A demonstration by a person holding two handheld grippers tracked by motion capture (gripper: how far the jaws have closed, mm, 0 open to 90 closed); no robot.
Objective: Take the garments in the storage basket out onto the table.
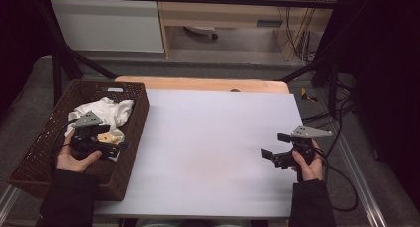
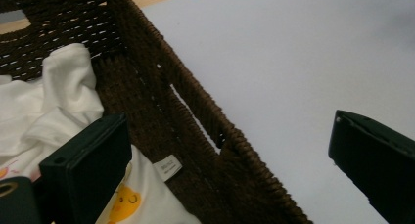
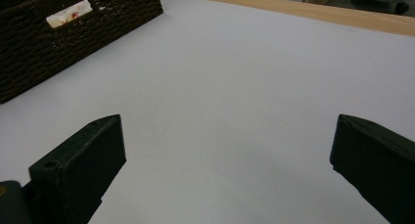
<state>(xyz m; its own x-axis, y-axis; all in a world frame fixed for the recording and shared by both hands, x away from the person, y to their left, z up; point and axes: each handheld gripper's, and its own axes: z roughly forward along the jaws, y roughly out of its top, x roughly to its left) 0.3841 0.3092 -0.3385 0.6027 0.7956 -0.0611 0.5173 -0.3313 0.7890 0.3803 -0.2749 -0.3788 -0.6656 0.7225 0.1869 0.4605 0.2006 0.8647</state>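
Note:
A dark brown wicker basket (image 1: 141, 113) stands at the table's left edge with crumpled white clothing (image 1: 106, 110) inside. My left gripper (image 1: 116, 146) hovers in the basket near its right wall, open. In the left gripper view its jaws straddle the basket wall (image 2: 195, 116), one over a white garment (image 2: 63, 106) with a yellow print (image 2: 125, 204) and a small label (image 2: 169, 166), the other over the white table. My right gripper (image 1: 275, 144) is held open above the bare white surface at the right, nothing between its jaws (image 3: 227, 170).
A white sheet (image 1: 213, 138) covers the table, and a strip of wooden tabletop (image 1: 198, 83) shows at the far edge. The basket (image 3: 58, 33) is far from the right gripper. Black frame bars, cables and floor lie beyond the table.

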